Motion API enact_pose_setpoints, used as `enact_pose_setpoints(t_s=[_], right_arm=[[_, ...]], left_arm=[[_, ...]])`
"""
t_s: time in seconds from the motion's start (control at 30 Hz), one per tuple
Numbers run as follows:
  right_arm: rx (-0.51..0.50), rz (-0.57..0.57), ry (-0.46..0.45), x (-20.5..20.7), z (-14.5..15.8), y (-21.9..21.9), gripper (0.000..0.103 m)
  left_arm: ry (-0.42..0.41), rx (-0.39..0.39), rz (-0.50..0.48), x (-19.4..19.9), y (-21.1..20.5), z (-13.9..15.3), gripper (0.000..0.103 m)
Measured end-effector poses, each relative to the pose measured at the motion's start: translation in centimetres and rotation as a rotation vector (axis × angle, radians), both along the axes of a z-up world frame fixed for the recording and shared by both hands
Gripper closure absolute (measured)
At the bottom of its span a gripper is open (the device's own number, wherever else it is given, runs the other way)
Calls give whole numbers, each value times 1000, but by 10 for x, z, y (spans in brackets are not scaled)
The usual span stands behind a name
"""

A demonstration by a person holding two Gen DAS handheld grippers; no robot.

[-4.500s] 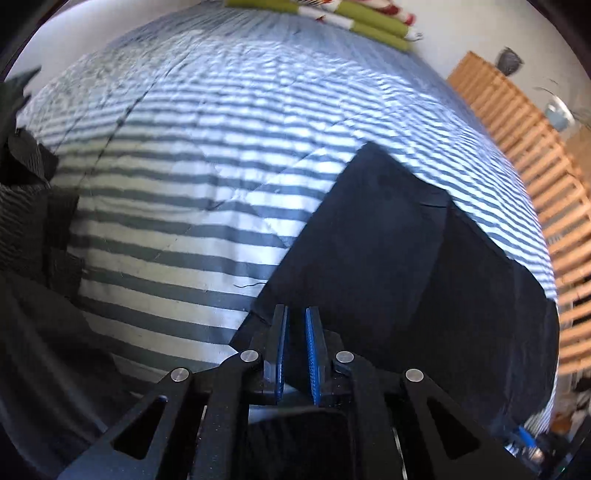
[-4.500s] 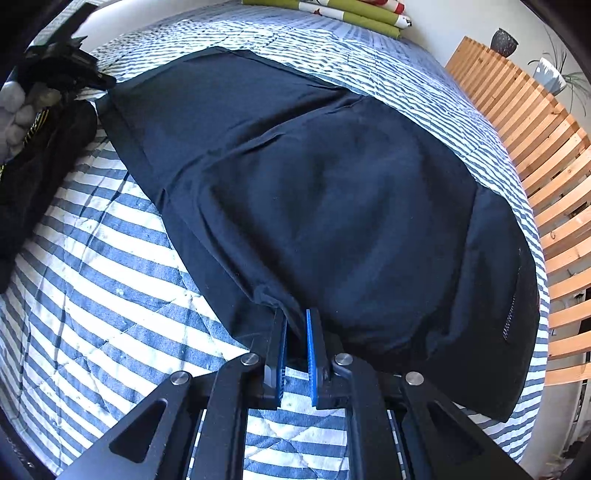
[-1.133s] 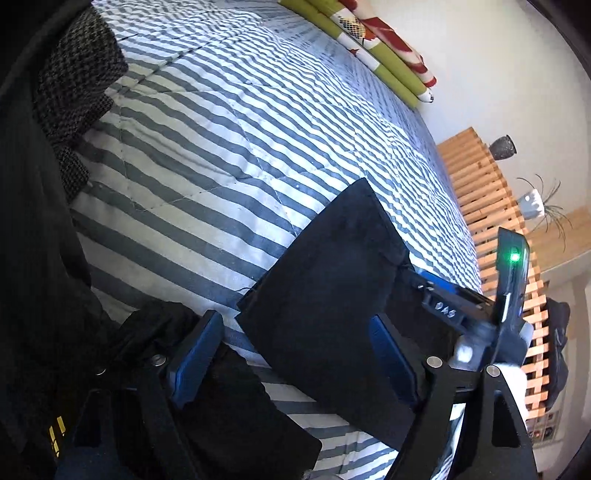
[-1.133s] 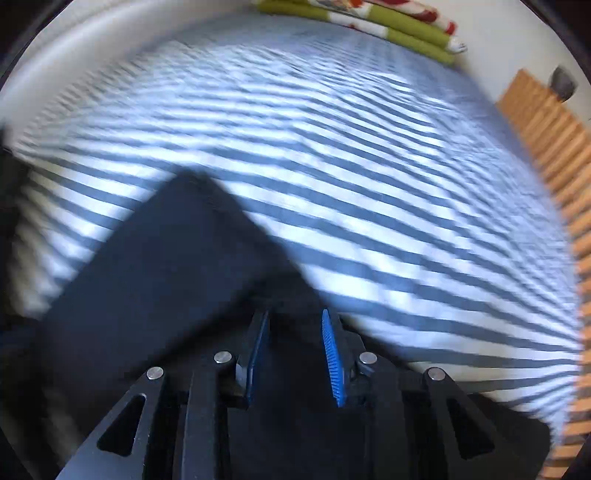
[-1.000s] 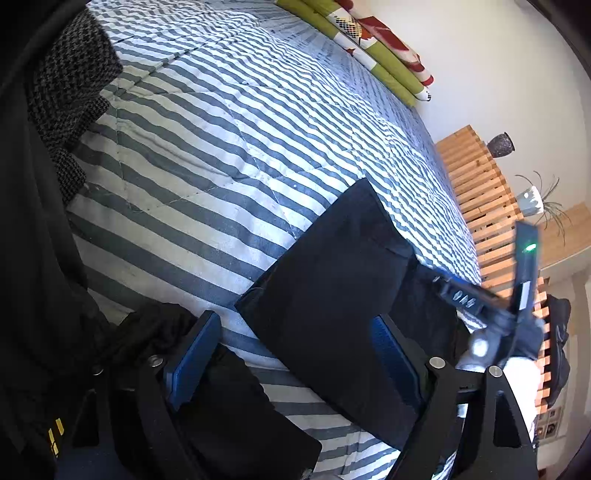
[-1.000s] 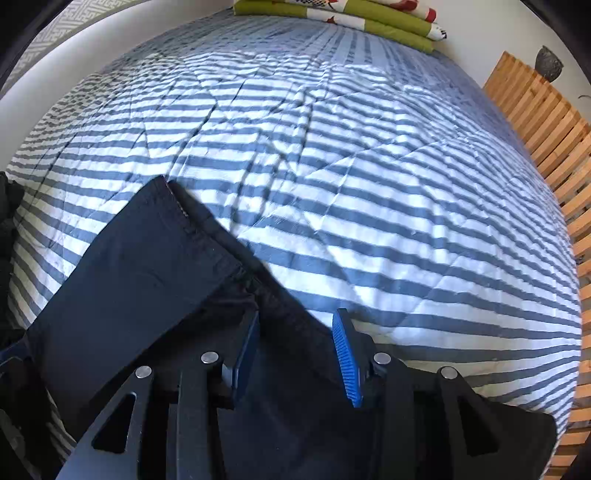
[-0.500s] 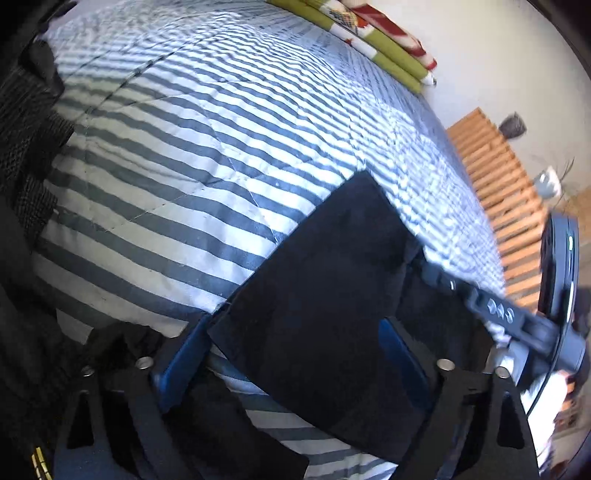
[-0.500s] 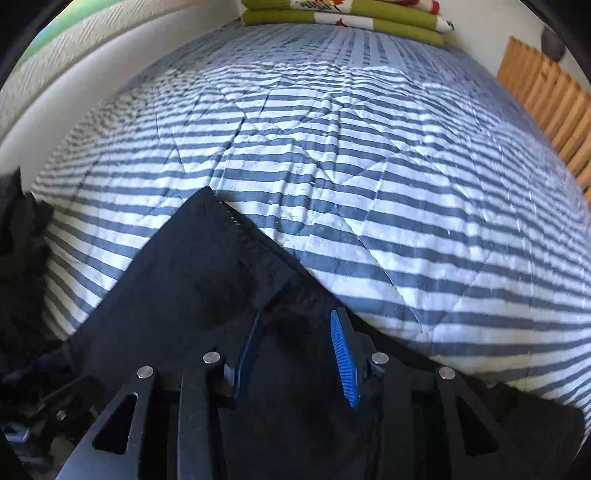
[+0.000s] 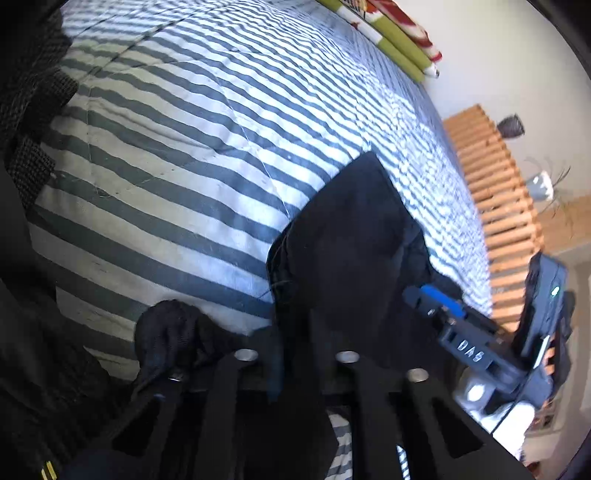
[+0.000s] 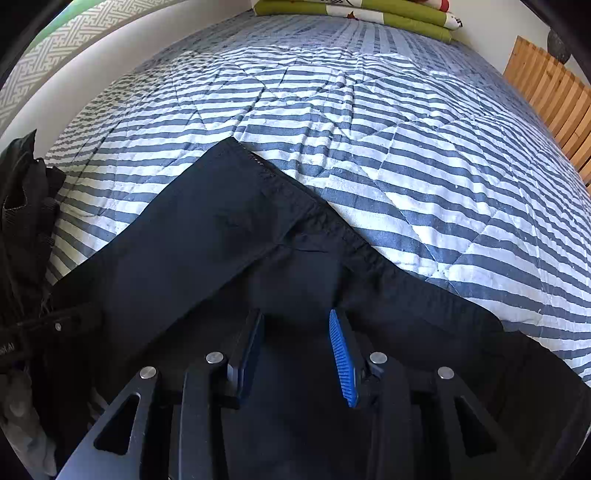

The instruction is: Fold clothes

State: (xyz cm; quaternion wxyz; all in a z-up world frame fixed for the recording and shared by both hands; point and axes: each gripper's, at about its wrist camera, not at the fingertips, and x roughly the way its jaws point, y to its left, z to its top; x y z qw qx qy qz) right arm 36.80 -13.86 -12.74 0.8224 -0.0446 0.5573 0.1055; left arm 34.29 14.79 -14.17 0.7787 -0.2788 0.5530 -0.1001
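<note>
Left fingers pinched onto the black garment, right ones spread just over it

Left gripper (image 9: 295, 332) has just snapped closed, and in the left wrist view its fingers are clenched on the near edge of the black garment (image 9: 354, 236), the cloth bunching up right where they meet at lower centre. Right gripper (image 10: 295, 347) sits with its blue-padded fingers (image 10: 341, 354) apart, dark fabric showing between them, pads not pressing on anything as far as I can see. In the right wrist view the garment (image 10: 229, 236) lies folded across the lower half of the frame on the blue-and-white striped bed quilt (image 10: 369, 122), its stitched hem running diagonally from centre to lower right. Green patterned pillows (image 10: 354, 14) at the top edge, wooden slats (image 10: 554, 85) upper right, another dark bundle of clothes (image 10: 22, 206) at far left.
</note>
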Motion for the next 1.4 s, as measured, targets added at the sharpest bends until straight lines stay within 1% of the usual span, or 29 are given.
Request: enact_pose_setpoints(t_s=[0.07, 0.1, 0.2, 0.27, 0.3, 0.37, 0.4, 0.43, 0.5, 0.53, 0.57, 0.6, 0.7, 0.8, 0.83, 0.87, 0.9, 0.93, 0.97, 1.0, 1.03, 1.07, 1.13, 1.23, 1.33, 1.4], right_arm=[[5, -4, 5, -1, 1, -2, 70], [12, -10, 6, -2, 2, -3, 71], [87, -17, 16, -6, 10, -13, 71], [179, -18, 13, -11, 22, -23, 71], [241, -27, 13, -13, 30, -30, 71], [390, -44, 42, -14, 46, -42, 69], [432, -44, 48, -13, 53, -44, 64], [446, -43, 48, -12, 58, -42, 58], [454, -16, 64, -11, 66, -32, 54], [461, 15, 88, -9, 67, -24, 52], [458, 36, 104, -7, 67, -16, 52], [439, 46, 111, -6, 66, -10, 51], [336, 76, 118, -8, 59, 11, 51], [312, 93, 155, -7, 46, 23, 51], [297, 103, 159, -8, 43, 28, 56], [275, 104, 152, -10, 42, 29, 67], [243, 104, 154, -13, 41, 30, 99], [236, 102, 160, -15, 40, 29, 100], [247, 94, 152, -19, 42, 24, 100], [245, 87, 136, -22, 46, 19, 100], [250, 74, 113, -26, 53, 10, 100], [271, 53, 100, -30, 60, -2, 100], [307, 8, 77, -37, 75, -28, 100], [339, -61, 32, -52, 101, -72, 100], [354, -121, -20, -81, 124, -120, 100], [353, -158, -37, -99, 132, -149, 100]], left_arm=[[-25, 69, -30, -2, -11, 7, 101], [-51, 101, -42, -5, -15, 16, 101], [-146, 152, -72, -15, -26, 42, 101], [-226, 226, -121, -27, -43, 59, 101], [-261, 256, -150, -33, -53, 64, 101], [-298, 301, -196, -43, -72, 65, 101], [-303, 297, -206, -46, -77, 63, 101], [-302, 293, -216, -48, -83, 59, 101], [-305, 279, -229, -51, -90, 53, 101], [-305, 271, -241, -52, -94, 50, 101], [-305, 273, -249, -52, -101, 46, 101], [-306, 282, -258, -52, -107, 43, 101], [-309, 268, -268, -50, -114, 39, 101], [-316, 268, -274, -49, -115, 40, 101], [-316, 263, -278, -49, -115, 39, 101], [-317, 260, -287, -50, -116, 40, 101], [-317, 258, -303, -52, -117, 40, 100], [-315, 253, -321, -54, -118, 42, 100], [-307, 238, -331, -57, -117, 44, 96], [-287, 208, -334, -60, -113, 48, 81], [-282, 188, -329, -64, -110, 51, 73], [-309, 175, -320, -72, -104, 58, 64], [-357, 185, -326, -90, -99, 68, 65], [-366, 128, -364, -114, -104, 73, 66], [-363, 132, -433, -131, -132, 70, 66], [-364, 118, -462, -139, -150, 68, 66]])
